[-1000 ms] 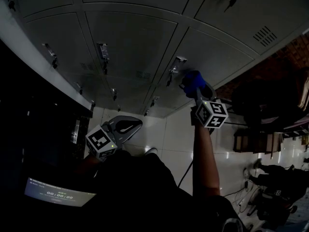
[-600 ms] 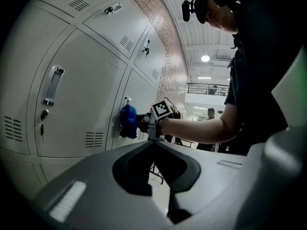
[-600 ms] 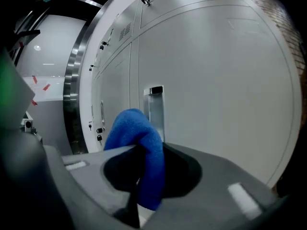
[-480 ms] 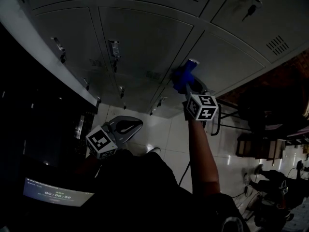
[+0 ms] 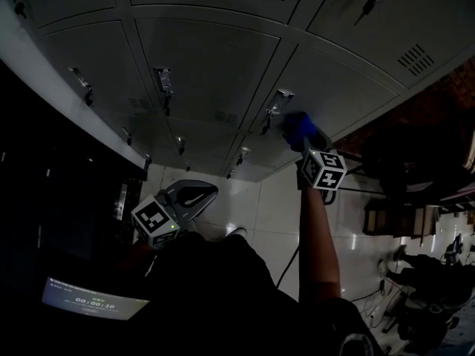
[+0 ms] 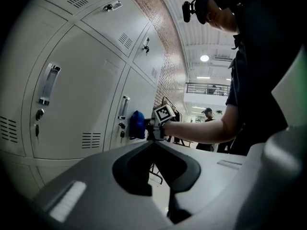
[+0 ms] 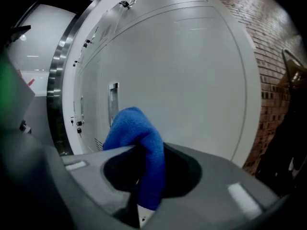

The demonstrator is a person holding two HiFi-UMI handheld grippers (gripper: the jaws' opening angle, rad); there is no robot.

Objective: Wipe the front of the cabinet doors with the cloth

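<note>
Pale, glossy floor tiles (image 5: 261, 199) spread below me. A red brick wall (image 6: 168, 61) runs ahead toward a bright hall with round ceiling lights (image 6: 205, 58) and a railed balcony (image 6: 204, 86). Dim furniture (image 5: 392, 217), too dark to make out, crowds the floor on my right.

place: locker area, large hall | grey metal lockers (image 5: 208, 58) | brick wall (image 6: 169, 61) | tiled floor (image 5: 267, 199)
</note>
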